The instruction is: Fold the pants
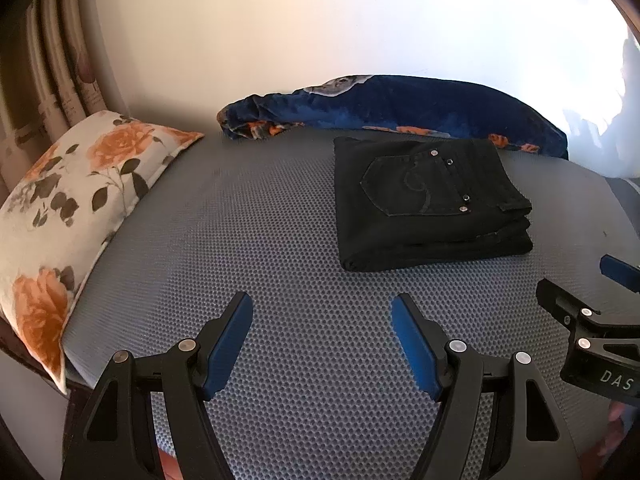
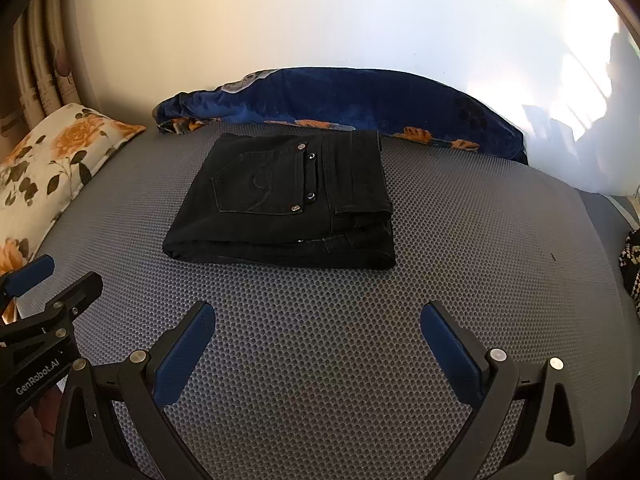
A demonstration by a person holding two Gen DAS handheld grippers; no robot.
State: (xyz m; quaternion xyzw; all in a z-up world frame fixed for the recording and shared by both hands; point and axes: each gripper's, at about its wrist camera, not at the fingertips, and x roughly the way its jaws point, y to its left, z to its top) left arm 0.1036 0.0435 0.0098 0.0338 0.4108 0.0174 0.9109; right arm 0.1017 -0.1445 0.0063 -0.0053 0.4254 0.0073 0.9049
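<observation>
We see the black pants (image 2: 280,200) folded on the bed (image 2: 320,360), just before the blue blanket (image 2: 360,96). Our left gripper (image 1: 322,308) and right gripper (image 2: 318,316) hover nearer, both released and empty.

Right gripper (image 1: 592,292): in the left wrist view, cut off at 3 o'clock; only one finger and a blue pad tip show.
Left gripper (image 2: 48,280): in the right wrist view, cut off at 9 o'clock.
Black-and-white knit thing (image 2: 631,264): cut off at 3 o'clock, unidentifiable.
Floral pillow (image 1: 60,208): lower end cropped at 8 o'clock.
Curtain (image 1: 52,76): blurred, top cut off at 10 o'clock.
</observation>
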